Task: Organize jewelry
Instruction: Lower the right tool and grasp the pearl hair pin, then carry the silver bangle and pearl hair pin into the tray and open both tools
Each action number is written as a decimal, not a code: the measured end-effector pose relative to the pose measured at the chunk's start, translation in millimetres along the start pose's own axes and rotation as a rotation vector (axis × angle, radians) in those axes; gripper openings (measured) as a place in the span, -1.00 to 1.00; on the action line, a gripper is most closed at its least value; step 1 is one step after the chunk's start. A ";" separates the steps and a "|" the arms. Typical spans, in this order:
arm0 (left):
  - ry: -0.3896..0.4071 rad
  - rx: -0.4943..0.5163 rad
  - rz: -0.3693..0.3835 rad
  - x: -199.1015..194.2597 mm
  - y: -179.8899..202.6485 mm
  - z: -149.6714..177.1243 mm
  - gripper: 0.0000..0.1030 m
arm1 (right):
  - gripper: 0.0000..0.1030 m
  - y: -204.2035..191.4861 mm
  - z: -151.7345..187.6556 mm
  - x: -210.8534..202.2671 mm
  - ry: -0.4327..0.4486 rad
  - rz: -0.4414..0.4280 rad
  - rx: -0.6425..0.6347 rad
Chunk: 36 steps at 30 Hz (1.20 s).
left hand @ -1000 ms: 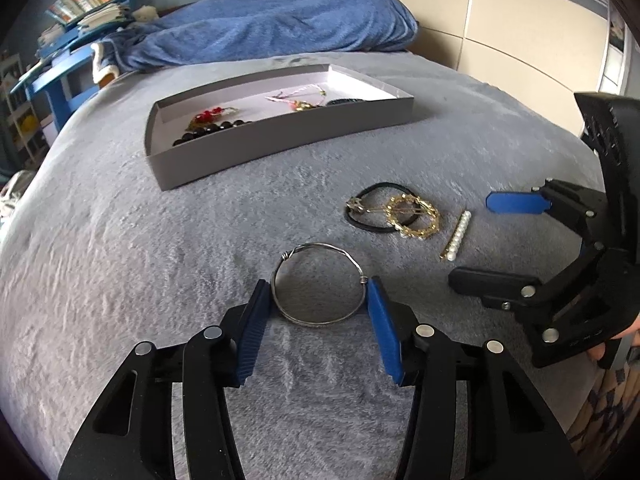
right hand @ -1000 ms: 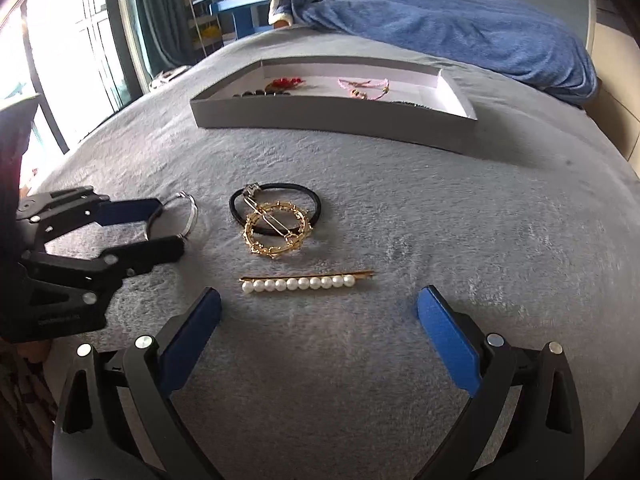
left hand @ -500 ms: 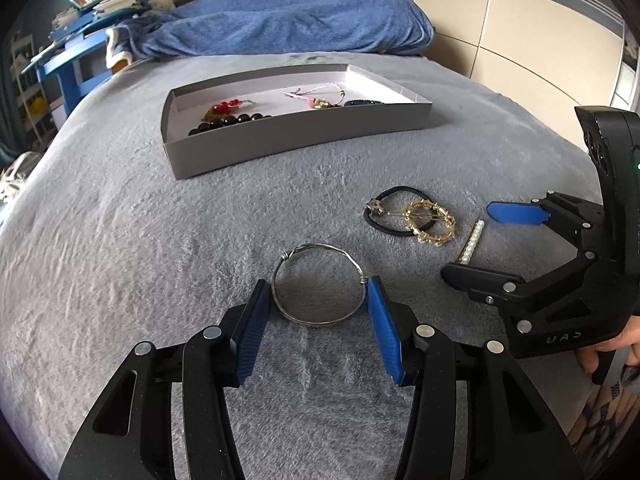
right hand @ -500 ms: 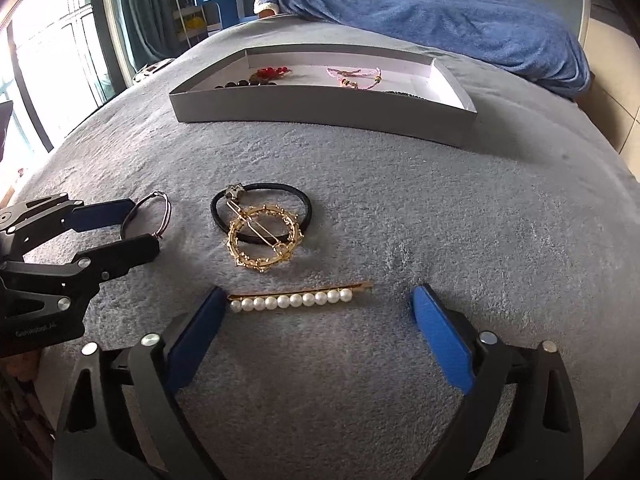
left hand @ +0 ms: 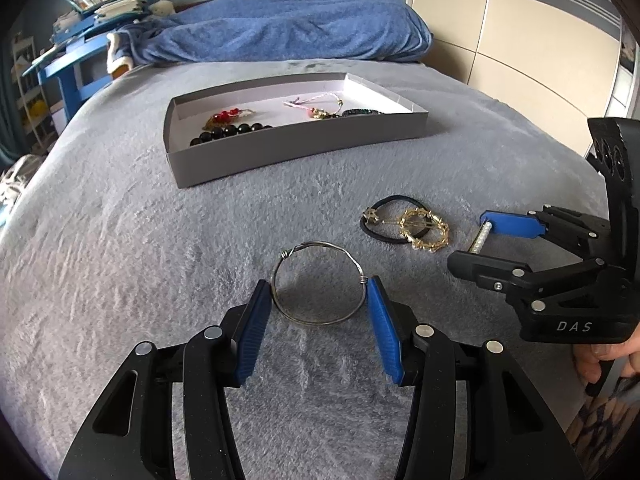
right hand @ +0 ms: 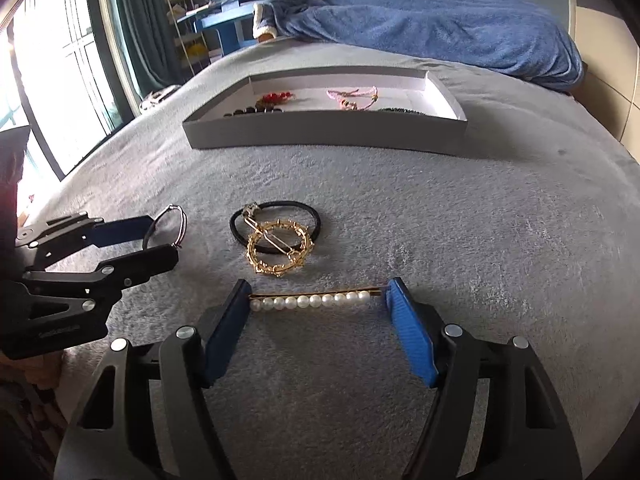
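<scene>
A silver wire bangle [left hand: 318, 283] lies on the grey bed cover between the blue pads of my left gripper [left hand: 318, 292], which touch its two sides. A pearl hair pin [right hand: 310, 301] lies crosswise between the pads of my right gripper [right hand: 316, 300], end to end; the pads look to touch its ends. A black hair tie [right hand: 276, 224] and a gold ring-shaped clip [right hand: 280, 254] lie just beyond it. A grey tray [left hand: 280, 148] farther back holds several bracelets and bead pieces.
A blue blanket [left hand: 288, 36] is heaped at the far end of the bed. Blue shelves with books [left hand: 80, 24] stand at the back left. Wardrobe doors [left hand: 520, 40] are on the right. A window [right hand: 52, 80] is on the left of the right wrist view.
My right gripper has moved forward and narrowed around the pearl hair pin. My left gripper has stayed around the silver bangle, shifting slightly closer to the tray side.
</scene>
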<state>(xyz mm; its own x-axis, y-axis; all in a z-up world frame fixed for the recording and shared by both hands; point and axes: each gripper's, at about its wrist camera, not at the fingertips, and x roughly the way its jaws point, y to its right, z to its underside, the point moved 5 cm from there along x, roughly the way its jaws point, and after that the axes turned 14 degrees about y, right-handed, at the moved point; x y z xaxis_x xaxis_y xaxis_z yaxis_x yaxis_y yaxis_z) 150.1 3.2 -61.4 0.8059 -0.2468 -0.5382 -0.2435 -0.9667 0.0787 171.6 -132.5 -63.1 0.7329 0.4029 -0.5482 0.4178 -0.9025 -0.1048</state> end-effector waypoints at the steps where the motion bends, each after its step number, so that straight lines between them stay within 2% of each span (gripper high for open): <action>1: 0.000 -0.008 0.002 0.0 -1.2 -1.2 -0.02 | 0.35 0.6 -1.1 -1.4 0.007 -0.004 0.004; 10: 0.029 -0.024 -0.004 -1.7 -13.6 -20.8 -0.02 | 0.35 8.3 -20.5 -7.1 0.062 -0.018 0.045; 20: 0.072 -0.029 -0.031 4.0 -40.2 -55.9 -0.02 | 0.35 18.8 -60.0 4.9 0.106 -0.024 0.055; 28: 0.109 -0.021 -0.043 17.8 -50.6 -86.1 -0.02 | 0.35 19.5 -116.6 31.1 0.148 -0.050 0.038; 36: 0.149 -0.022 -0.073 48.9 -65.6 -125.8 -0.02 | 0.35 17.7 -157.2 72.9 0.133 -0.053 -0.014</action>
<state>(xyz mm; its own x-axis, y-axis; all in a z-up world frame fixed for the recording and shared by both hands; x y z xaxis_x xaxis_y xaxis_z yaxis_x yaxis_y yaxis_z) 273.4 46.0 12.7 0.8926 -0.1814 -0.4128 -0.1707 -0.9833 0.0630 316.8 -95.2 25.5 0.7739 0.4675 -0.4273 0.4648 -0.8775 -0.1184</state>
